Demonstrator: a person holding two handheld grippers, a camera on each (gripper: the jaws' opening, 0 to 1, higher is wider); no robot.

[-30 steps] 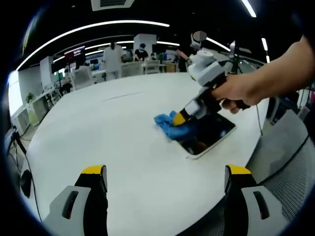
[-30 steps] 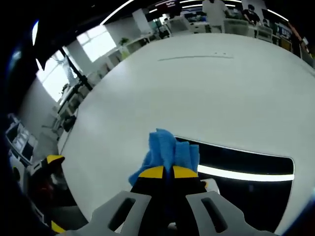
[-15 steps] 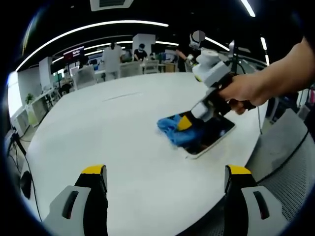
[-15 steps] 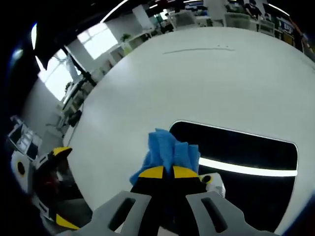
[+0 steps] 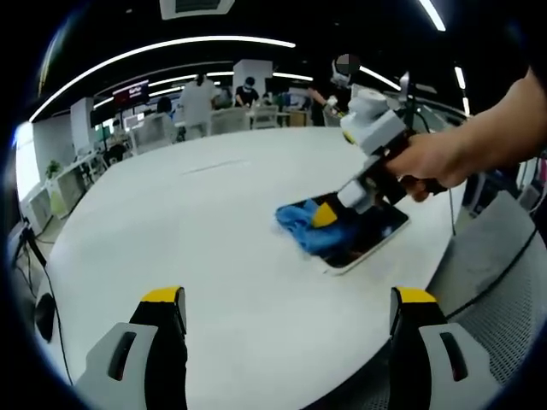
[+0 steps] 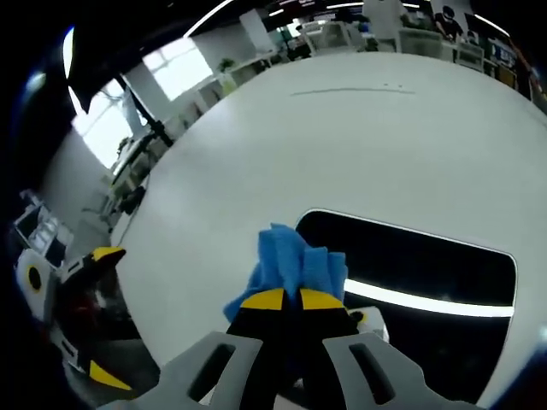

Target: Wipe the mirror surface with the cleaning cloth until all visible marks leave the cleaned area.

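A flat rectangular mirror point(image 5: 367, 237) with a white rim lies on the round white table point(image 5: 188, 222); its dark glass point(image 6: 427, 273) reflects a ceiling light strip. A crumpled blue cleaning cloth point(image 5: 308, 226) rests on the mirror's left end. My right gripper point(image 6: 284, 299), held by a hand point(image 5: 427, 162), is shut on the blue cloth point(image 6: 295, 260) and presses it at the mirror's near-left corner. In the left gripper view my left gripper point(image 5: 286, 299) stands open over the table's near edge, well short of the mirror, with nothing between its yellow-tipped fingers.
The table's rim point(image 5: 402, 282) curves close to the mirror's right side, with grey floor beyond. My left gripper point(image 6: 94, 307) shows at the lower left of the right gripper view. Desks, chairs and people point(image 5: 201, 98) stand far behind the table.
The right gripper has drawn the cloth a little further along the mirror's left end, away from the near edge. The left gripper has not moved.
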